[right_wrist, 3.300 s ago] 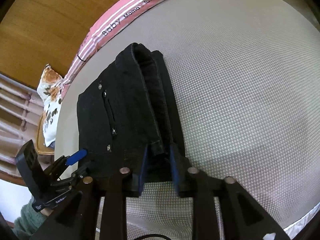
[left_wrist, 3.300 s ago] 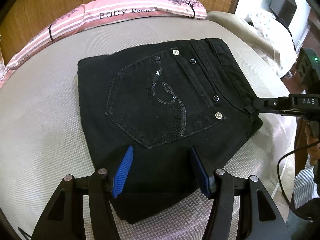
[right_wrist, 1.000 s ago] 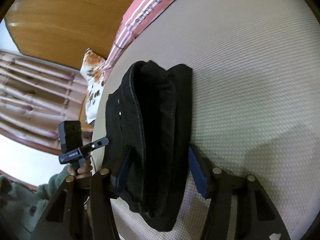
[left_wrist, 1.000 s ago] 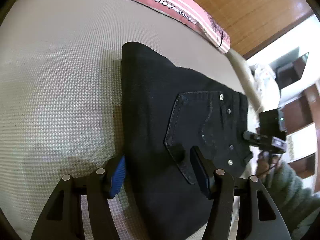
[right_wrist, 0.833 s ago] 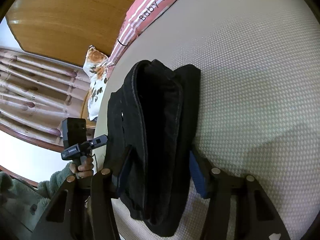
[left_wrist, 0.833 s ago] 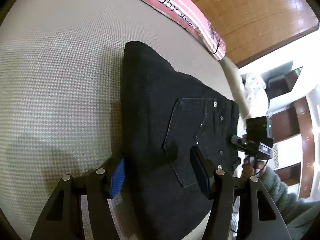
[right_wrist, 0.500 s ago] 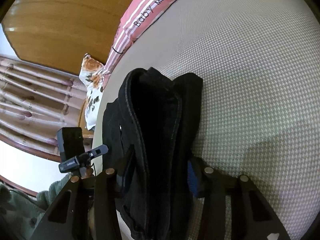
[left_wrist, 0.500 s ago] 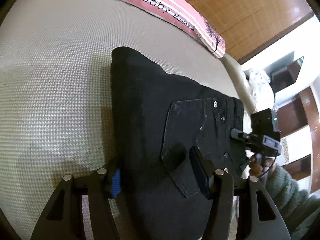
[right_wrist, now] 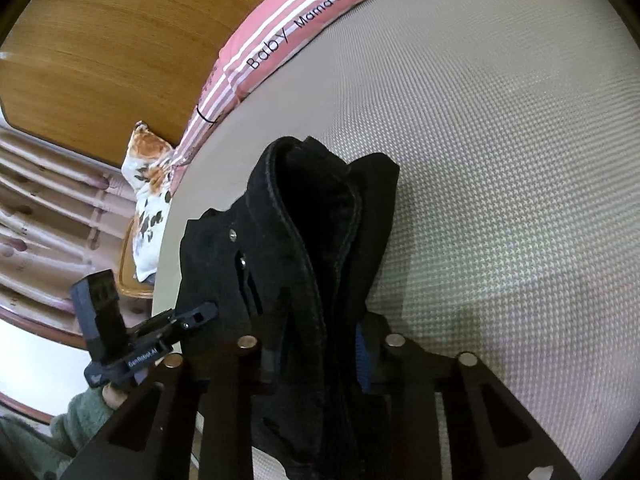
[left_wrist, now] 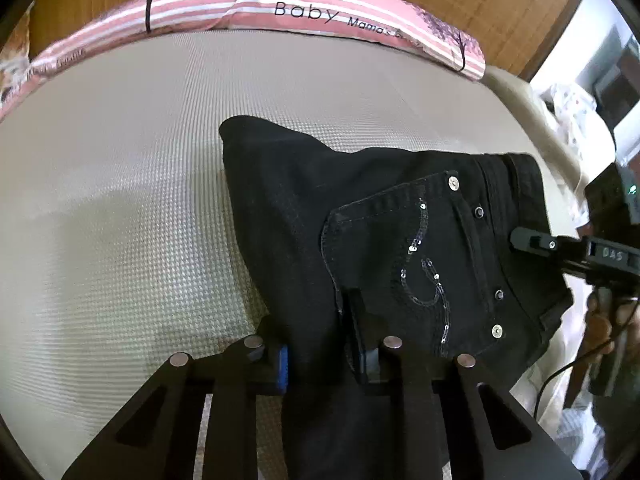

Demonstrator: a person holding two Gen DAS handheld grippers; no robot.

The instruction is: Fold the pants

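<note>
Folded black pants (left_wrist: pixel 400 240) lying on bed (left_wrist: pixel 120 200), near edges bunching up between both pairs of fingers. Left gripper (left_wrist: pixel 320 344) having just been closing – fingers (left_wrist: pixel 282 362) now pinching near hem beside sequined back pocket (left_wrist: pixel 408 256). Right gripper (right_wrist: pixel 320 344) likewise just closing – fingers (right_wrist: pixel 362 354) clamping thick stacked waistband end. Fingertips of both mostly burying in dark cloth, hard making out. Pink striped pillow (left_wrist: pixel 280 8) lying along headboard (right_wrist: pixel 100 40).
</note>
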